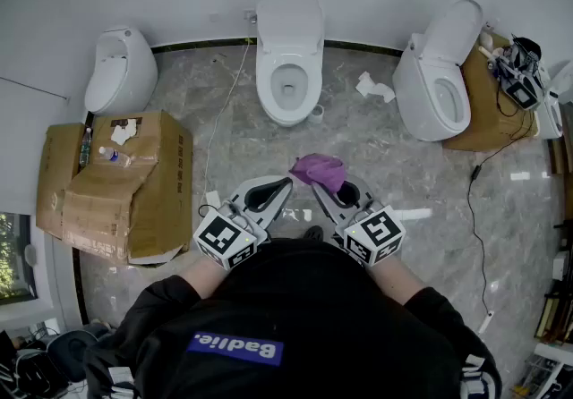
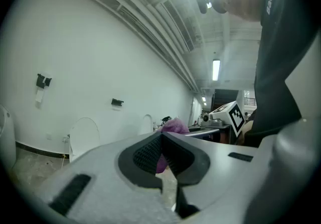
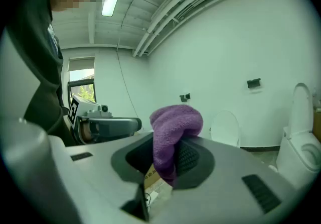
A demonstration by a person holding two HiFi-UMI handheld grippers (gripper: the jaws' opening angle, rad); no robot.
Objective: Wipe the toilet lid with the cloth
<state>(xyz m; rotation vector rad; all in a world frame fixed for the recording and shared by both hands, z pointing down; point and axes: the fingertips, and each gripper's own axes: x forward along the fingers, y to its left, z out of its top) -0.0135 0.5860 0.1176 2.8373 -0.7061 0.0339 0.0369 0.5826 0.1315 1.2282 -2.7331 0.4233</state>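
Centre toilet (image 1: 288, 75), upper middle of frame: its toilet lid (image 1: 289, 17) stands raised against the wall, with nothing touching it. Left gripper (image 1: 285, 182), lower centre: jaws closed together, empty. Right gripper (image 1: 324, 191), just beside it: jaws clamped on the purple cloth (image 1: 320, 170), well apart from the lid. Assessment: approach stage, wiping not begun. The next move requires reaching forward and pressing the cloth flat to the lid.
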